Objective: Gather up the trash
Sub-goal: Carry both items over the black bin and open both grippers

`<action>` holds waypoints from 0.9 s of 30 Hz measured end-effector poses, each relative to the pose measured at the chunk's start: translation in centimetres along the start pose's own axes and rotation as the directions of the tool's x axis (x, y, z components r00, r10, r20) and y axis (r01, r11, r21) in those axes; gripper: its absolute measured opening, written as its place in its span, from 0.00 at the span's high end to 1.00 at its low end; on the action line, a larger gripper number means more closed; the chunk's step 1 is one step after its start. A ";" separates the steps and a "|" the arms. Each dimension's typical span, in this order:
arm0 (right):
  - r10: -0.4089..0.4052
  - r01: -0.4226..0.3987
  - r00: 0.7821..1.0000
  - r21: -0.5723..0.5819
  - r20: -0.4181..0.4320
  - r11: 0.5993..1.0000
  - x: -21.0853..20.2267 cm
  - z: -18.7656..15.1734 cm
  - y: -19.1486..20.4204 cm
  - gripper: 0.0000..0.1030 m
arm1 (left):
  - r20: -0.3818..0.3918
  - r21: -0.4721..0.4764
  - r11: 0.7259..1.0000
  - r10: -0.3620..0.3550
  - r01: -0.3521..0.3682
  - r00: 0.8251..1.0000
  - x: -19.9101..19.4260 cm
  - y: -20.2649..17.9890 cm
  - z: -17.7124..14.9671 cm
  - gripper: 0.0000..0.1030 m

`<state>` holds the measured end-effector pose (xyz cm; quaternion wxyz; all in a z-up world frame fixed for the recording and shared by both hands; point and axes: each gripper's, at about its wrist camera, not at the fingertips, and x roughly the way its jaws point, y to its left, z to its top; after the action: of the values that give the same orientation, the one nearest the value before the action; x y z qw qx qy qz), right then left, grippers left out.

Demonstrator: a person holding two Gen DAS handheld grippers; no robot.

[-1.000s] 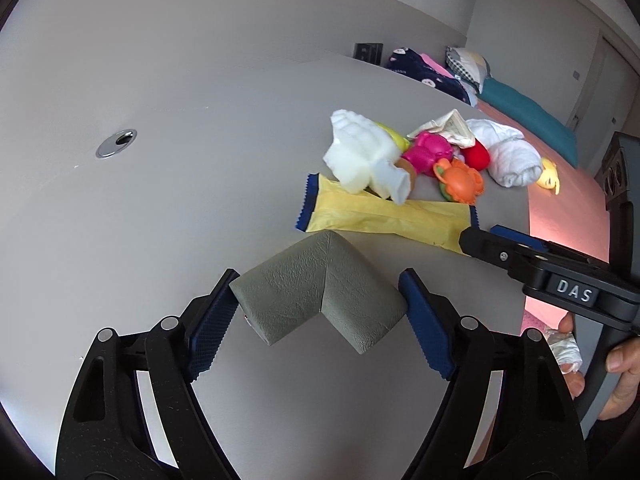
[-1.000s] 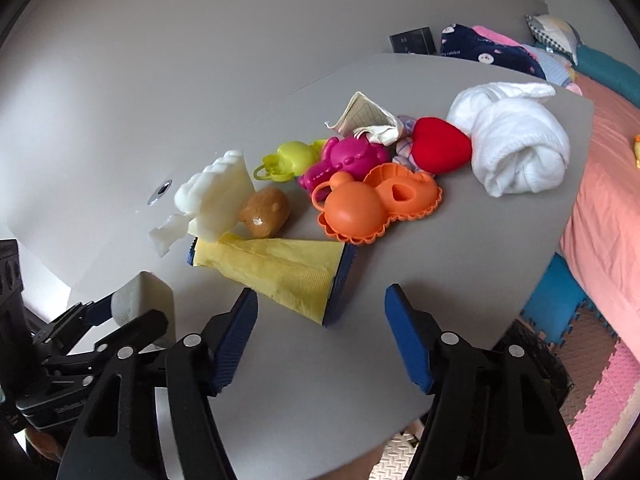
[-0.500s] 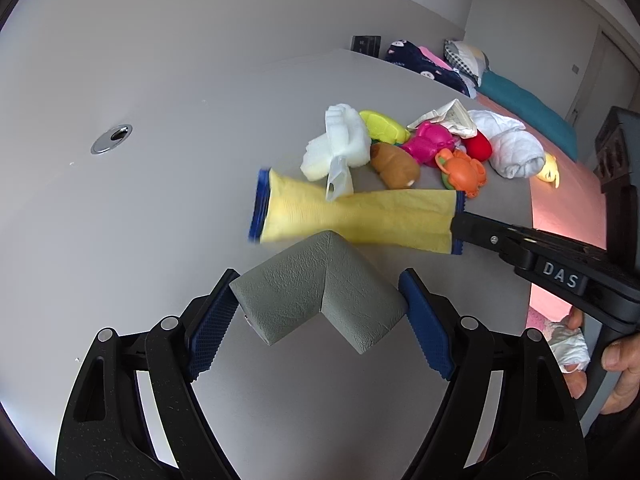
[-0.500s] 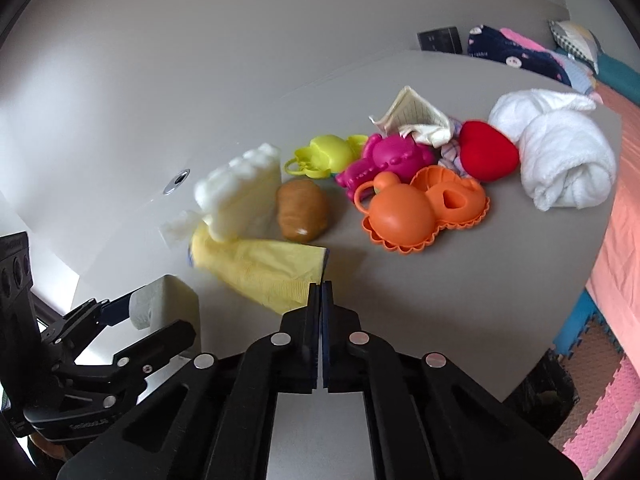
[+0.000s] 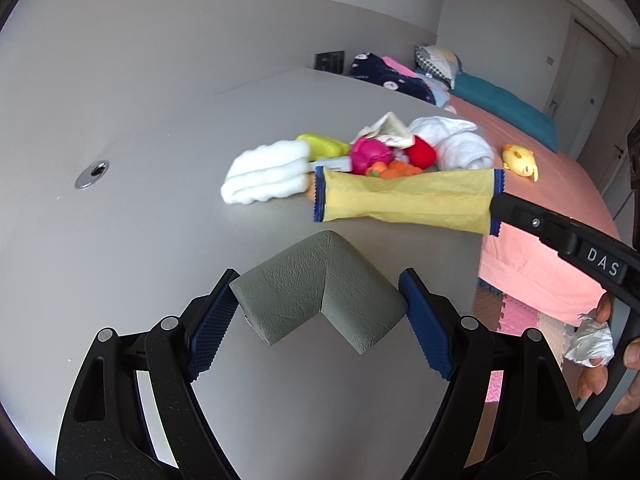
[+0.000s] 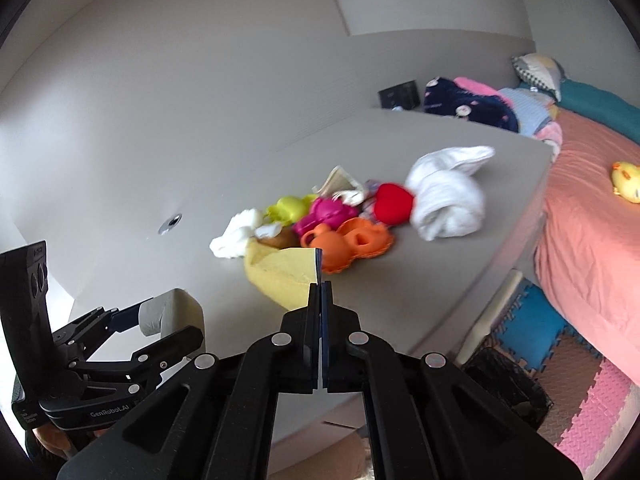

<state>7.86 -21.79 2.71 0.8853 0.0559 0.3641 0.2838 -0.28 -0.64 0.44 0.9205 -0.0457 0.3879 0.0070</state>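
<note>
Grey counter (image 5: 132,240), toys heaped beside a rolled white towel (image 6: 446,200).
Right claw (image 6: 320,292) pinches the flat yellow wrapper (image 5: 408,202) aloft before that towel; left claw (image 5: 320,312) clamps a grey foam corner guard (image 5: 316,296).

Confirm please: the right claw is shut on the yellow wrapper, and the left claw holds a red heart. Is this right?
Not quite. The right claw is shut on the yellow wrapper, but the left claw holds a grey corner guard, as the left wrist view shows.
</note>
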 end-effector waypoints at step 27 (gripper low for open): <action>-0.208 0.179 0.961 0.166 0.183 0.970 -14.0 -1.4 -9.1 0.99 | 0.021 0.243 0.951 -0.203 0.192 0.979 -0.3 -14.1 3.0 0.24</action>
<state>3.06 -37.11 7.51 0.9342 0.1134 0.2975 0.1611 2.34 -14.45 3.85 0.9240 0.0272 0.3584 -0.1307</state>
